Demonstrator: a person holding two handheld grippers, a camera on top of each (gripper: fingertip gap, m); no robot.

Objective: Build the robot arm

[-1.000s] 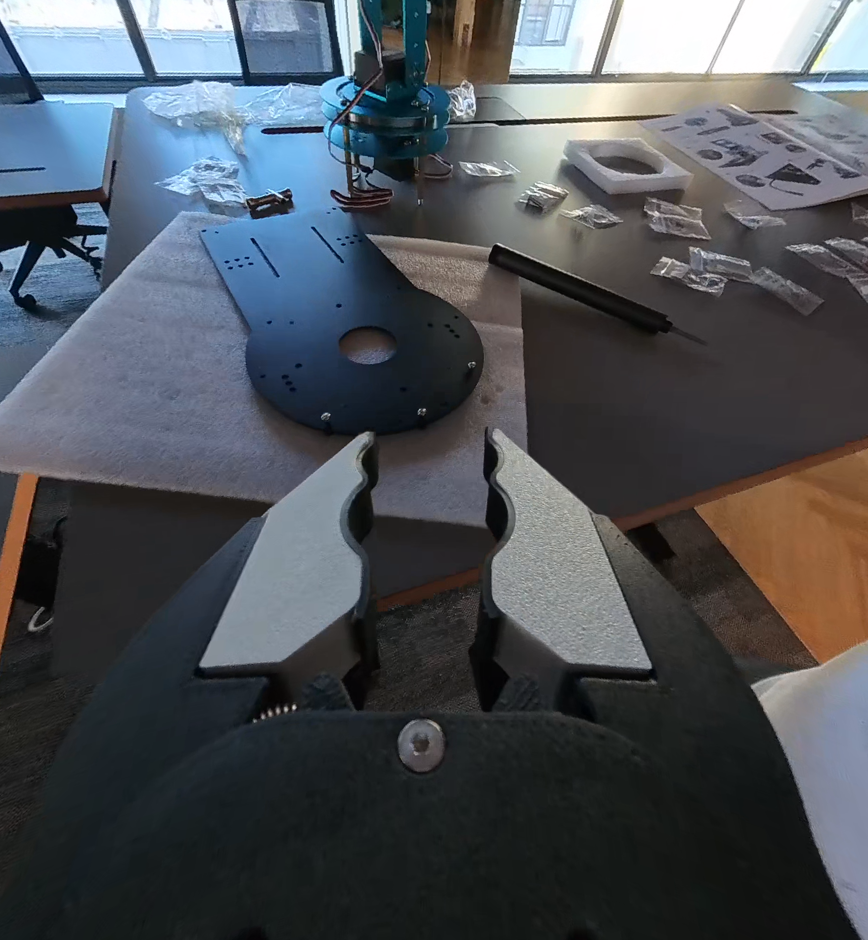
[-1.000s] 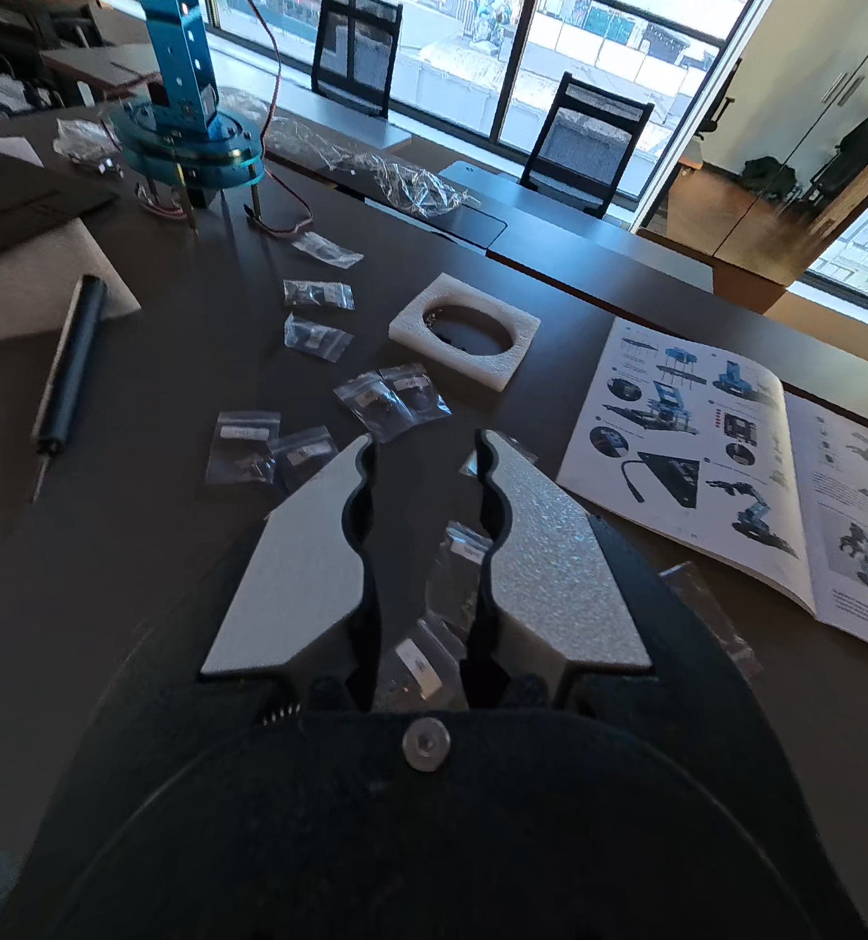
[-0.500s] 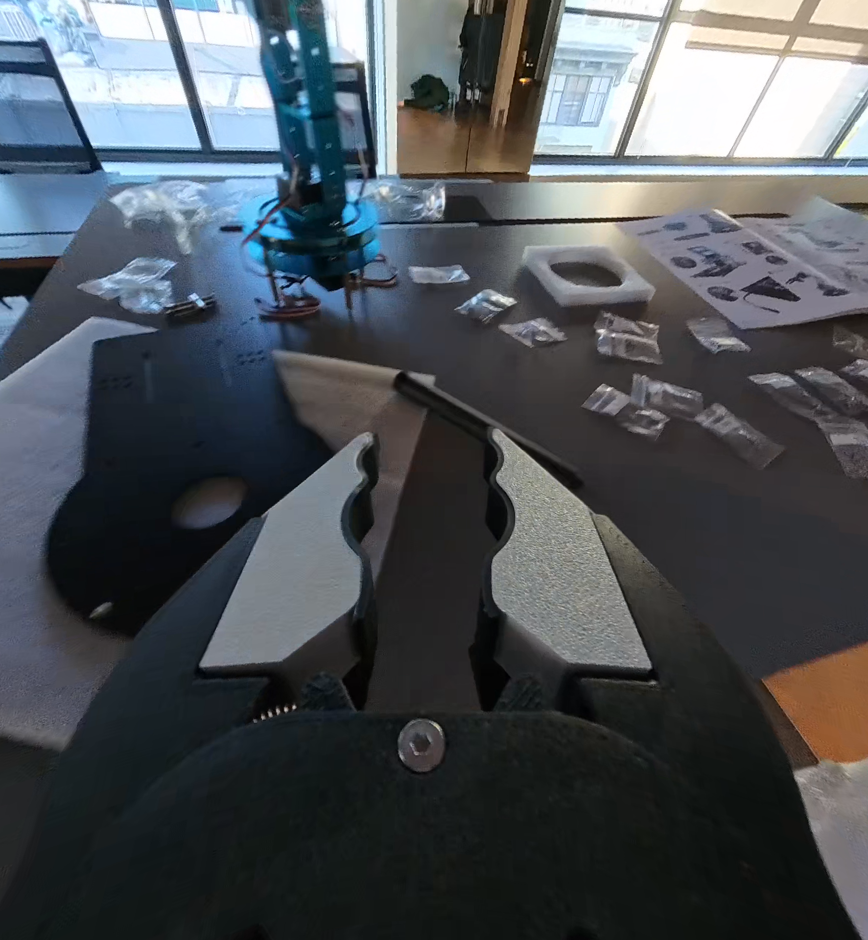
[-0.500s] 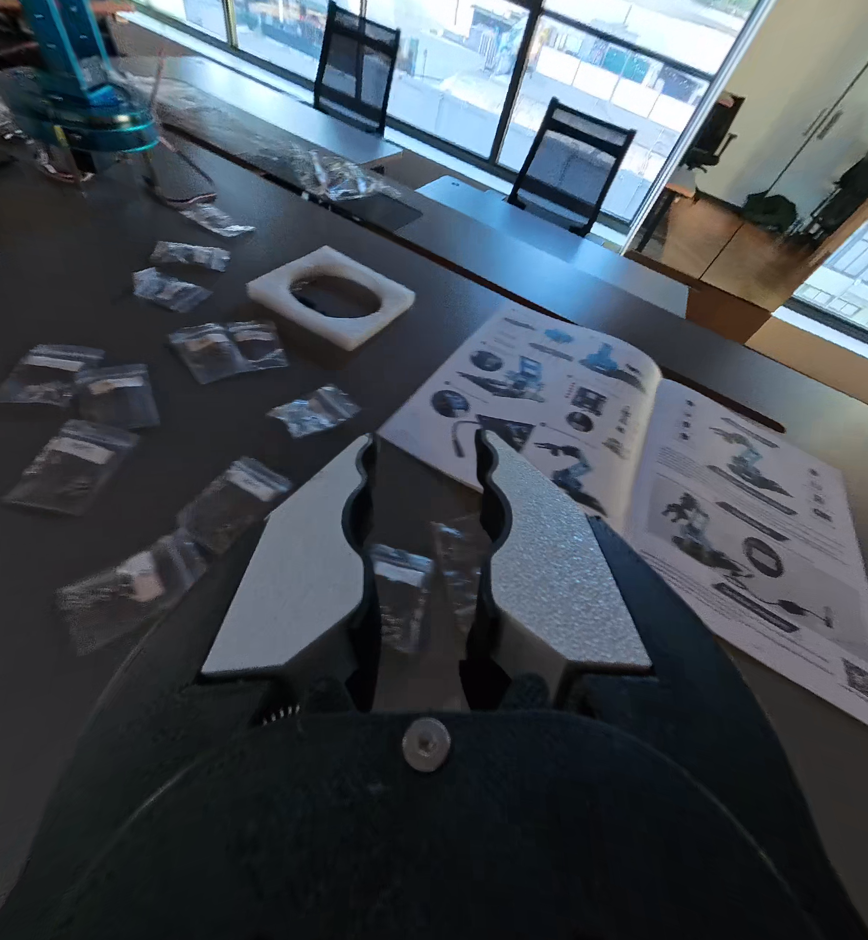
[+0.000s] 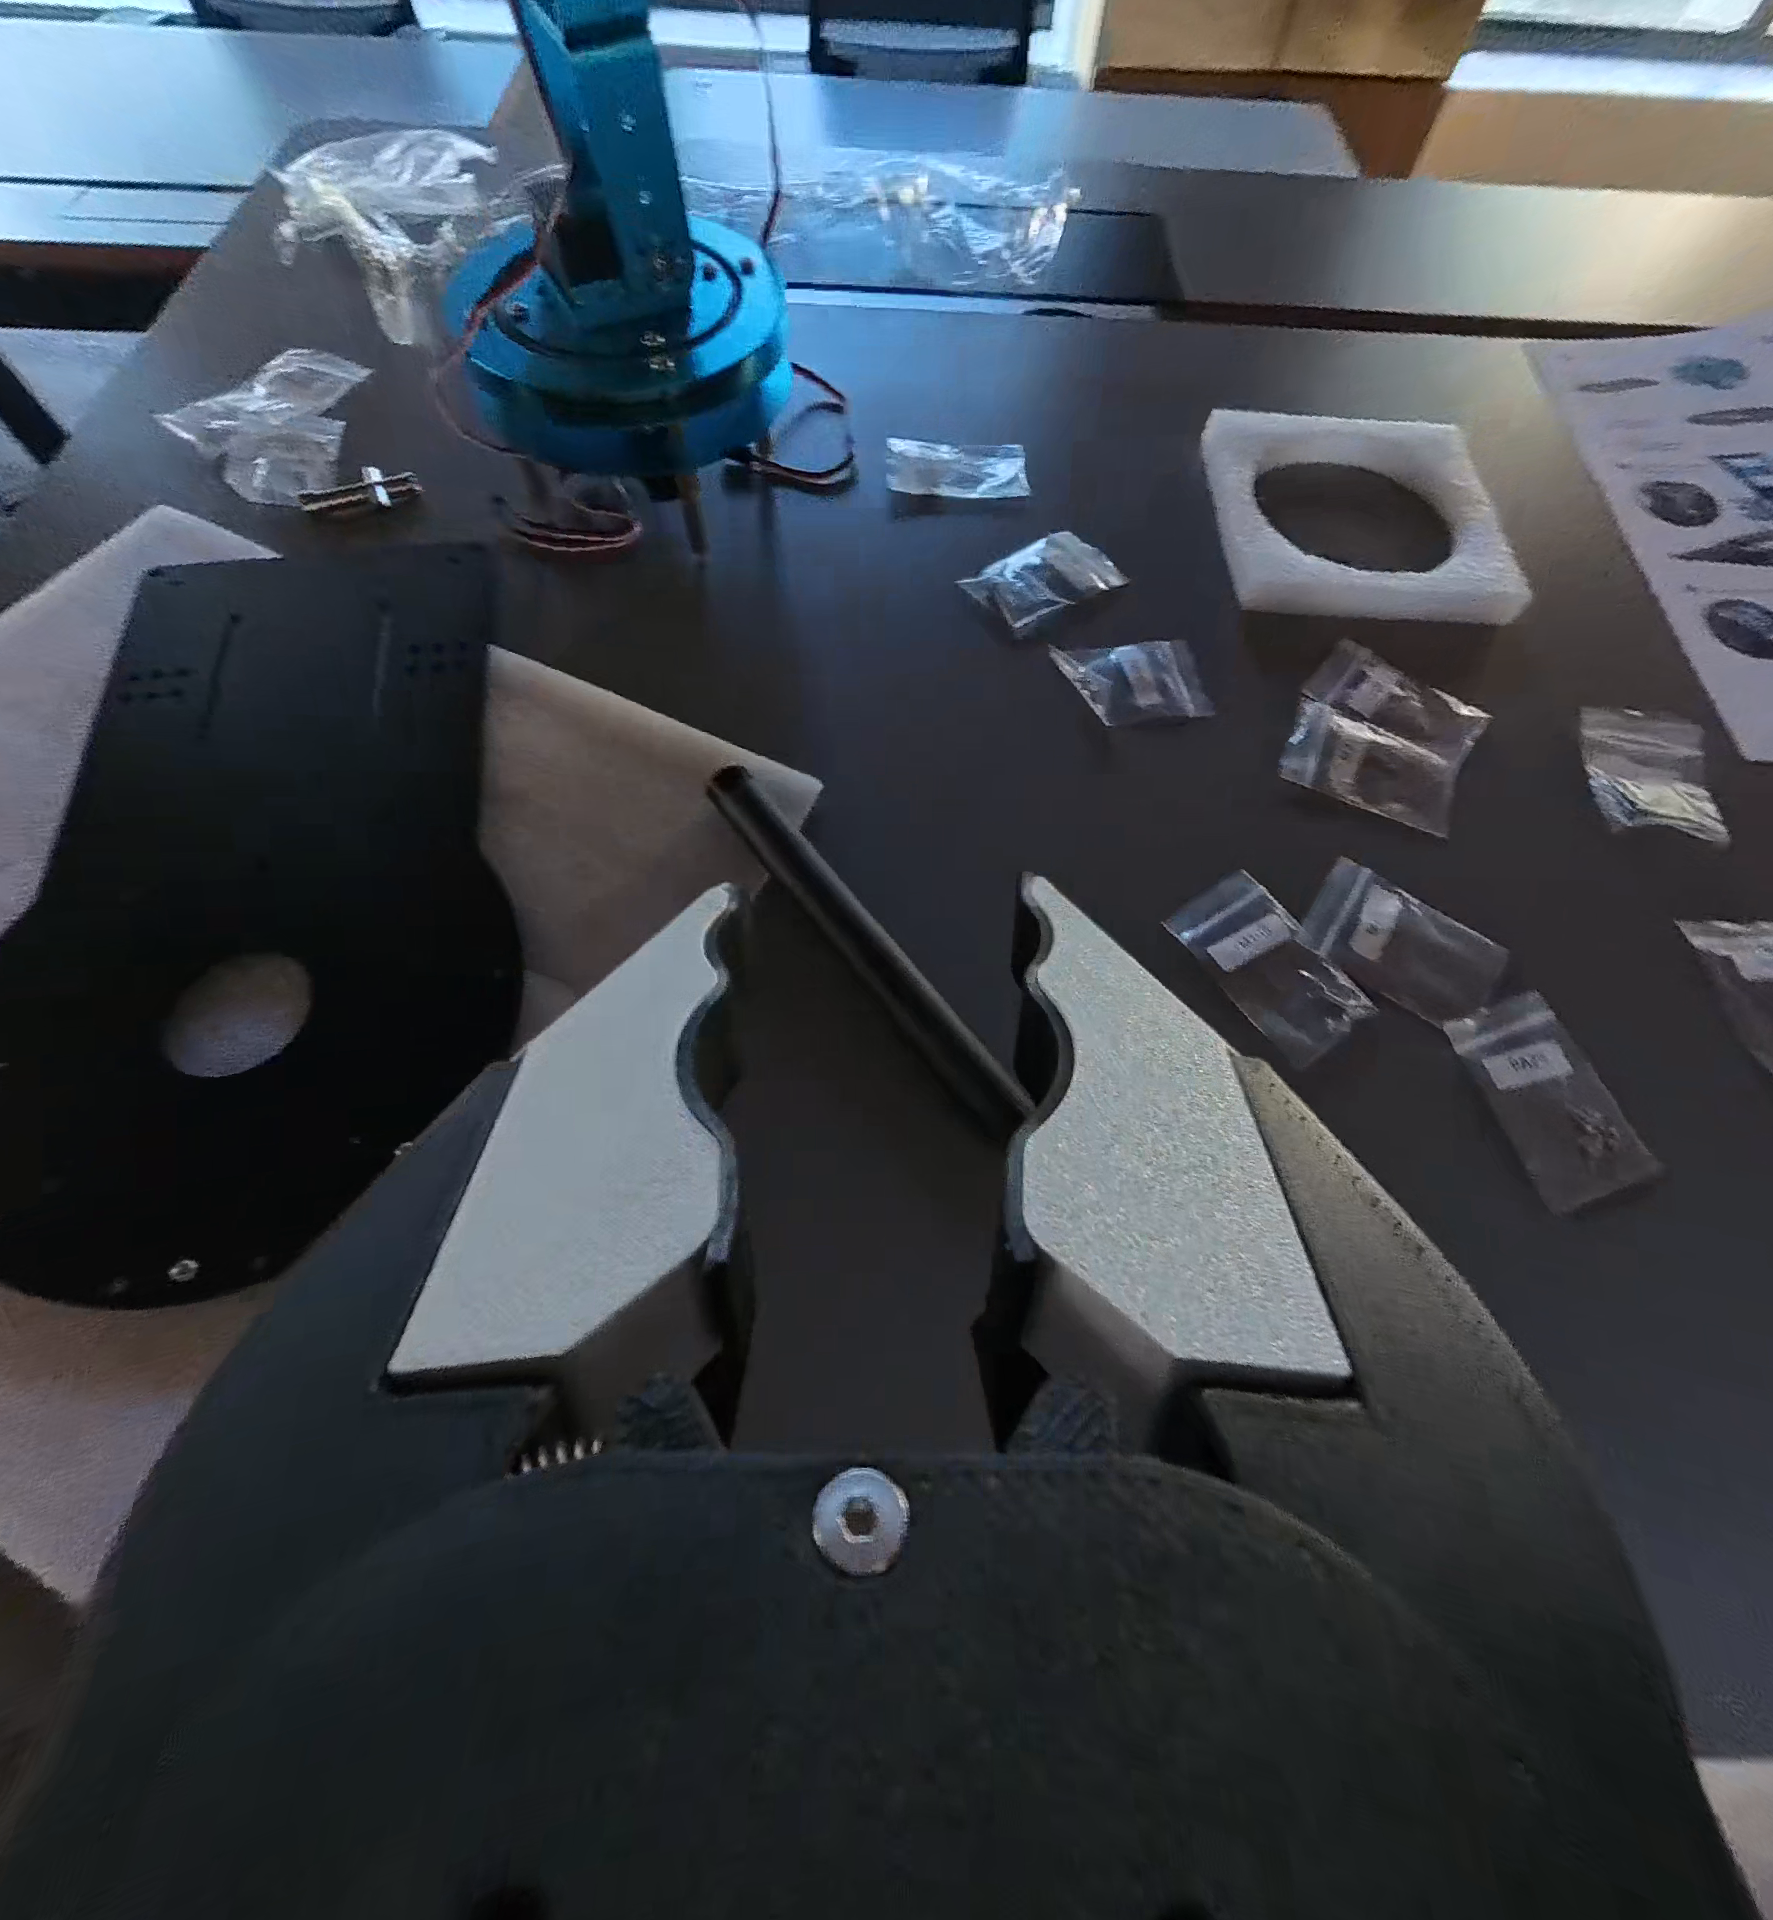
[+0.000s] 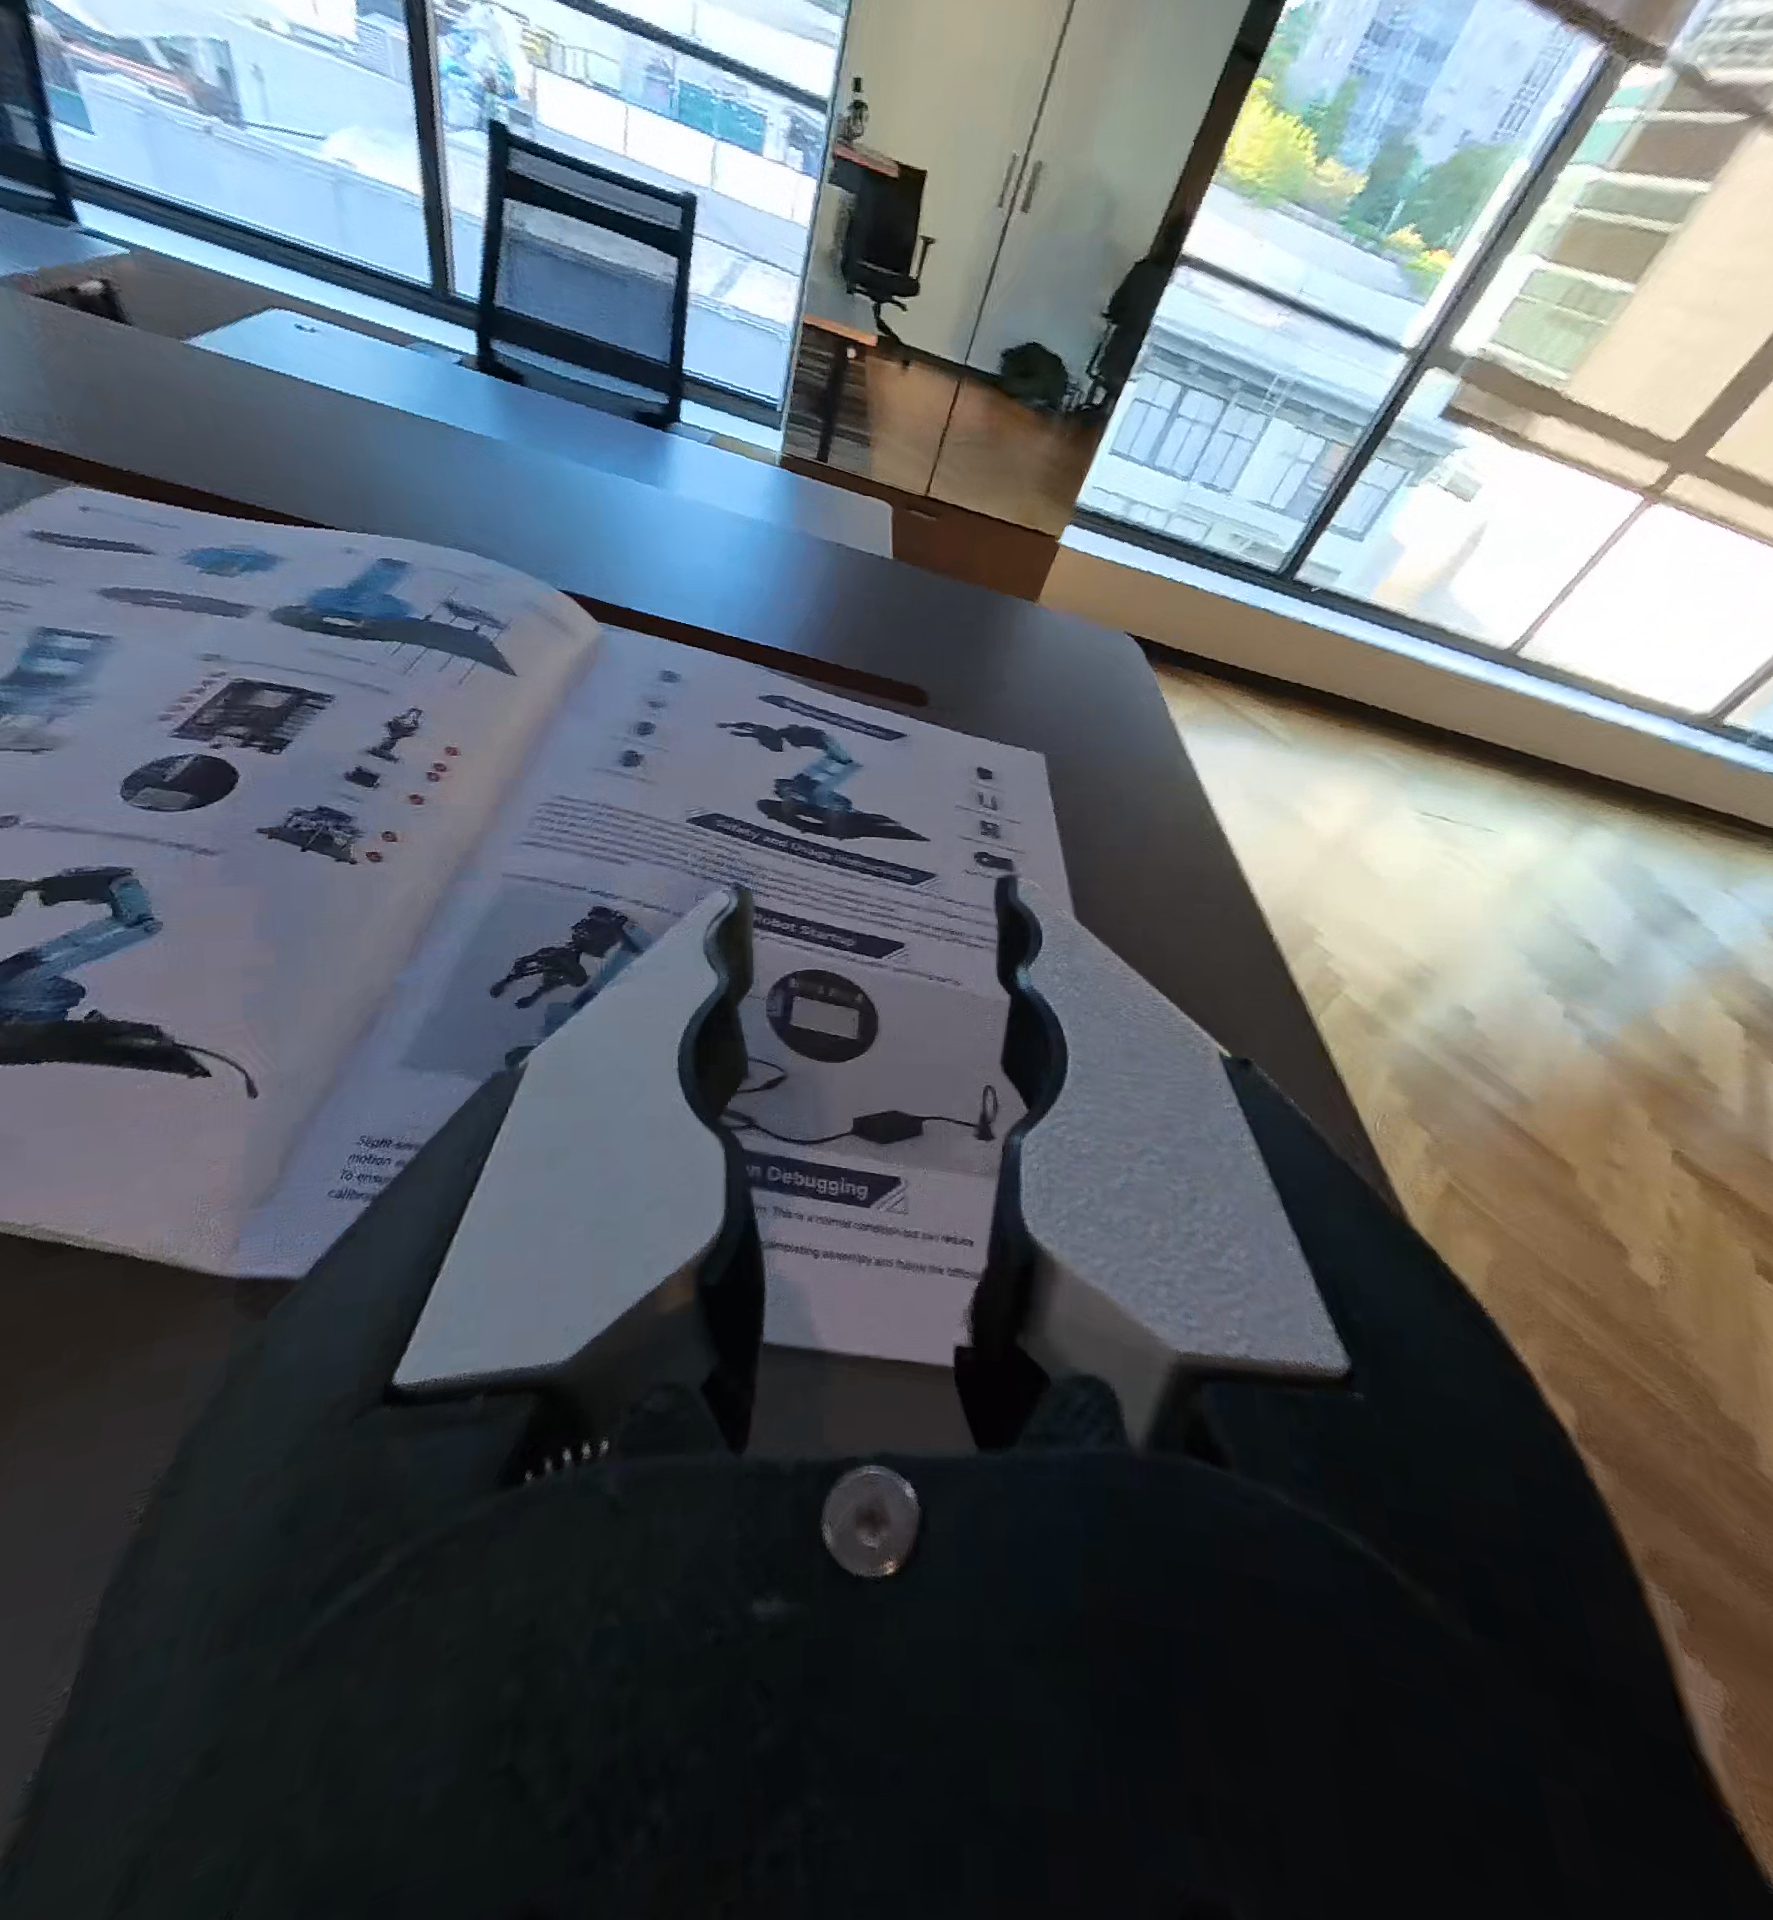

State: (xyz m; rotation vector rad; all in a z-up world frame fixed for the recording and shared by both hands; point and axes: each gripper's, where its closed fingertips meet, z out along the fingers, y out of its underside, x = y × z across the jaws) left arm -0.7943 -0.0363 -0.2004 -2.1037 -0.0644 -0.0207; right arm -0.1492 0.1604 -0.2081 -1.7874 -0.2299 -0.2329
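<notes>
My left gripper (image 5: 877, 909) is open and empty above the dark table (image 5: 965, 665). A black screwdriver (image 5: 851, 935) lies on the table and runs slantwise between its fingers. A black metal plate with a round hole (image 5: 217, 935) lies on a white foam sheet (image 5: 601, 790) to the left. A blue robot arm base (image 5: 627, 364) stands farther back. My right gripper (image 6: 871, 904) is open and empty above the right page of an open instruction booklet (image 6: 446, 810) near the table's right edge.
Several small clear bags of parts (image 5: 1381, 738) lie right of the screwdriver. A white foam square with a round hole (image 5: 1365, 520) sits behind them. Crumpled plastic wrap (image 5: 383, 197) lies at the back. A wooden floor (image 6: 1547, 1039) and a black chair (image 6: 581, 291) show beyond the table. The grippers' ends are close to 65 cm from one another. The blue robot arm base (image 5: 627, 364) is about 25 cm from my left fingertips.
My left gripper moved forward over the table until the screwdriver lies between its fingers. My right gripper swung right, from the bags of parts to over the booklet. Both stayed open.
</notes>
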